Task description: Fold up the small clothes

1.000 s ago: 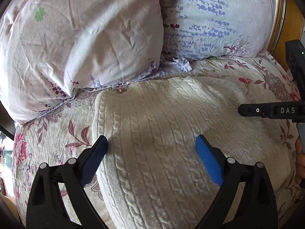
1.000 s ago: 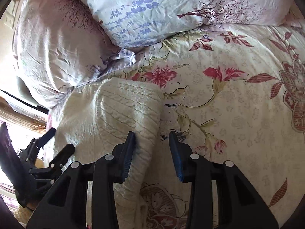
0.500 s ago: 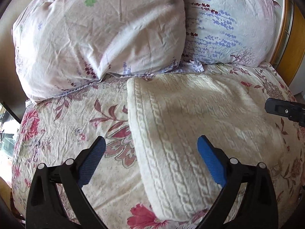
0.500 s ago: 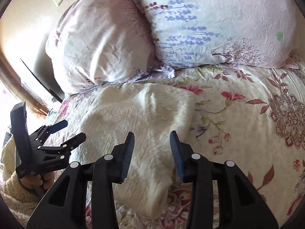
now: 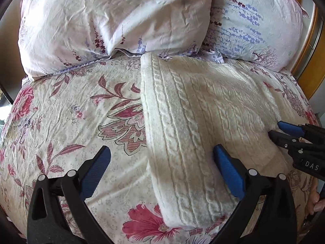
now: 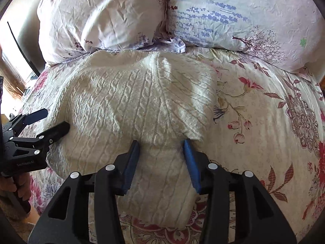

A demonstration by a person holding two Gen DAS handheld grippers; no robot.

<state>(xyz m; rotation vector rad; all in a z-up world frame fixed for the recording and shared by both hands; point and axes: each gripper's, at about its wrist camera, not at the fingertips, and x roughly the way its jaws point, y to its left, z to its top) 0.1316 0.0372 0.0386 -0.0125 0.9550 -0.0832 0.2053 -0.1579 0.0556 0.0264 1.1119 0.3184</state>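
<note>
Left gripper (image 5: 160, 162) jaws wide apart, just opening, straddling the sweater (image 5: 199, 118) folded on the bedspread (image 5: 67, 109) below the pillows (image 5: 113, 18), right gripper (image 6: 161, 158) jaws loosening, sweater between them — best pinch both layers at the edges evenly.

A bed (image 5: 67, 109) covered by a cream floral sheet carries a folded cream cable-knit garment (image 5: 195, 126) at its centre. Two pale floral pillows lie at the head: one (image 5: 113, 20) toward eleven o'clock, another (image 5: 256, 24) toward one, touching the garment's far edge.
</note>
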